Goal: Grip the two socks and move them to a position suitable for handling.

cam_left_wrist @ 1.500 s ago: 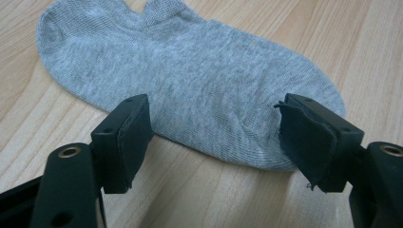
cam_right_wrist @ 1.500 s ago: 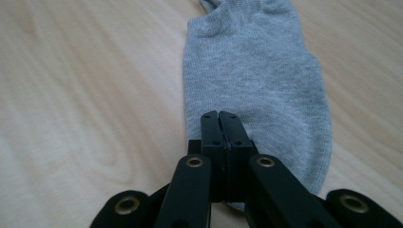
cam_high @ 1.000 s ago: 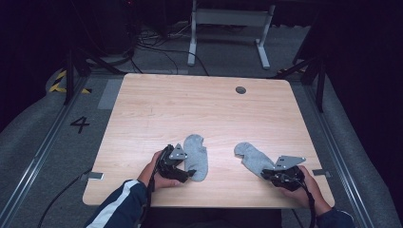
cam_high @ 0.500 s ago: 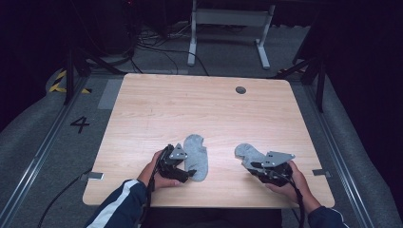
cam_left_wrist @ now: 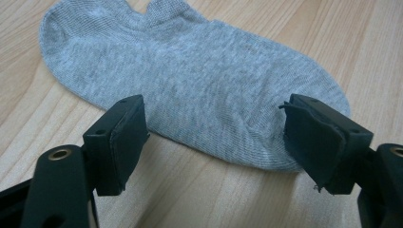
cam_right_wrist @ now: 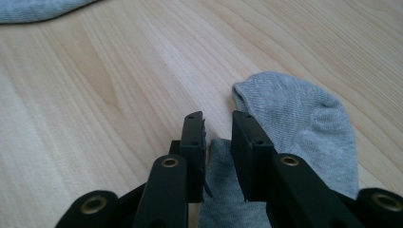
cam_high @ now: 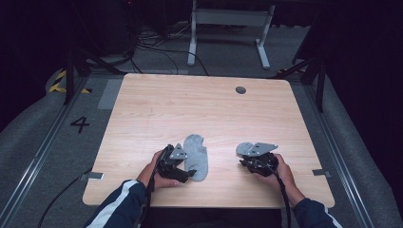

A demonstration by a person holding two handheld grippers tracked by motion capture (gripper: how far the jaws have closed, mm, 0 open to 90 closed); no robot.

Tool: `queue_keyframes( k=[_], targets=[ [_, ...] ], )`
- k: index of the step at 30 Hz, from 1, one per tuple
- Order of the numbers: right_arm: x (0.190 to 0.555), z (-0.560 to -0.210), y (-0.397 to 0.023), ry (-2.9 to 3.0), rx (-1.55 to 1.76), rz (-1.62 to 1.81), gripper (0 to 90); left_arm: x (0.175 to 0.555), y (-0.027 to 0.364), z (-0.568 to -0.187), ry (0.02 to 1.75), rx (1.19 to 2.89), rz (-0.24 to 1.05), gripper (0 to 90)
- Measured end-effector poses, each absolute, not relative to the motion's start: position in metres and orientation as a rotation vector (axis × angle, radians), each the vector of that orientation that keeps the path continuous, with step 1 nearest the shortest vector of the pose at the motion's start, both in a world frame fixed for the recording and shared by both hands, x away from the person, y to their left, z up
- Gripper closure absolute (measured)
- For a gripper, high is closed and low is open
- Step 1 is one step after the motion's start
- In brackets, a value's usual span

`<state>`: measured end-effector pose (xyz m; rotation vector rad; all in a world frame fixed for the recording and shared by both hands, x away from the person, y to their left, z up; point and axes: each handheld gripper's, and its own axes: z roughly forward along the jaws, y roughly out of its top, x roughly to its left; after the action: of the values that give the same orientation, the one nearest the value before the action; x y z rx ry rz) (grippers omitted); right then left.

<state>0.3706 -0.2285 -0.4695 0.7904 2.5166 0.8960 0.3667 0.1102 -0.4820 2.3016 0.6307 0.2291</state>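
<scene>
Between right hand-held gripper (cam_right_wrist: 218, 142) jaws: sock (cam_right_wrist: 294, 118).

The far half of the surface (cam_high: 199, 102) lies bare, apart from a small round grommet (cam_high: 241, 90) near the far right corner. Two flat grey socks sit near the near edge: one sock (cam_high: 196, 154) left of middle, the other sock (cam_high: 245, 149) right of it. Bare wood runs between them, wide enough for a tool.
</scene>
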Motion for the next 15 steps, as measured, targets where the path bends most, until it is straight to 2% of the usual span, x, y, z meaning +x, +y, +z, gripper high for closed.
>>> queue_keyframes(
  k=[6,8,11,12,15],
  targets=[
    [0.369,-0.471,-0.227,2.498,0.754,0.864,84.7,0.367,0.108,-0.481,0.685,2.307,0.242,16.8],
    [0.369,-0.47,-0.228,2.503,0.748,0.863,86.5,0.367,0.107,-0.479,0.699,2.323,0.25,17.3],
    [0.367,-0.467,-0.228,2.526,0.727,0.88,86.9,0.361,0.104,-0.475,0.69,2.337,0.334,20.8],
    [0.365,-0.465,-0.229,2.531,0.717,0.889,87.0,0.359,0.103,-0.473,0.67,2.334,0.351,23.4],
    [0.359,-0.454,-0.228,2.526,0.68,0.95,87.0,0.351,0.096,-0.466,0.59,2.324,0.379,23.6]
  ],
)
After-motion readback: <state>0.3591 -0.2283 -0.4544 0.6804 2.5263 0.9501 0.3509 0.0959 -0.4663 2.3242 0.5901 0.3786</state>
